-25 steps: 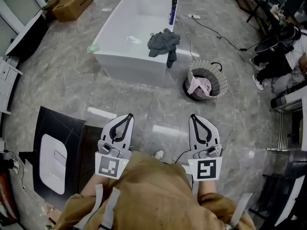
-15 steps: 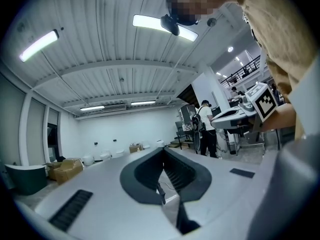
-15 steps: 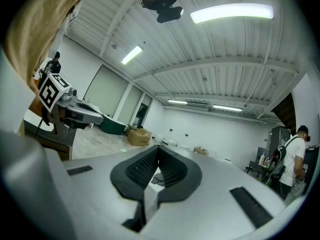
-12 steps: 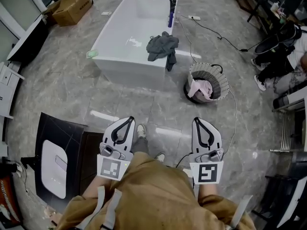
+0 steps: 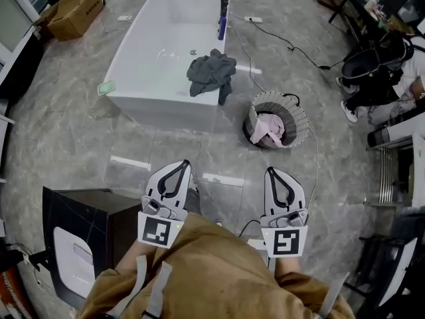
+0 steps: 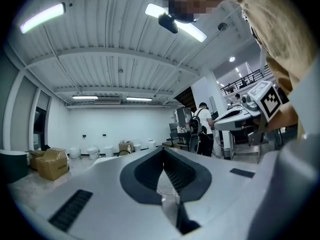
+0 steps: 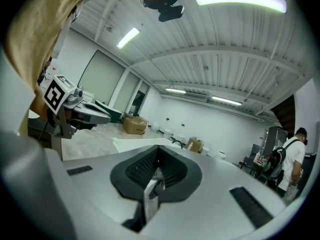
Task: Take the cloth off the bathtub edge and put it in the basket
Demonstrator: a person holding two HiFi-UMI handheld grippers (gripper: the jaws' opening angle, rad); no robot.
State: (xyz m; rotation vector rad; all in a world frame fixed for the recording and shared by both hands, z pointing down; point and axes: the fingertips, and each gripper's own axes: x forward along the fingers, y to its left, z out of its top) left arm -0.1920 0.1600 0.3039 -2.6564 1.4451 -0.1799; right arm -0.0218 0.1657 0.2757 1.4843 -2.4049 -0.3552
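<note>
On the white bathtub edge lies the crumpled grey cloth. The left gripper and right gripper have jaws pressed together, nothing's in reach yet.

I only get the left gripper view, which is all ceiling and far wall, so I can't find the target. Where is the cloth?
Observer: The crumpled dark grey cloth is draped over the rim of the white rectangular bathtub, near its closer right corner in the head view. One end hangs down outside.
Operator: And the basket?
Observer: The round grey-and-white woven basket stands on the grey marbled floor, just right of the tub. A pink cloth lies in it.
Operator: Are the right tongs free?
Observer: Yes. The right tongs are shut on nothing, well short of the tub.
</note>
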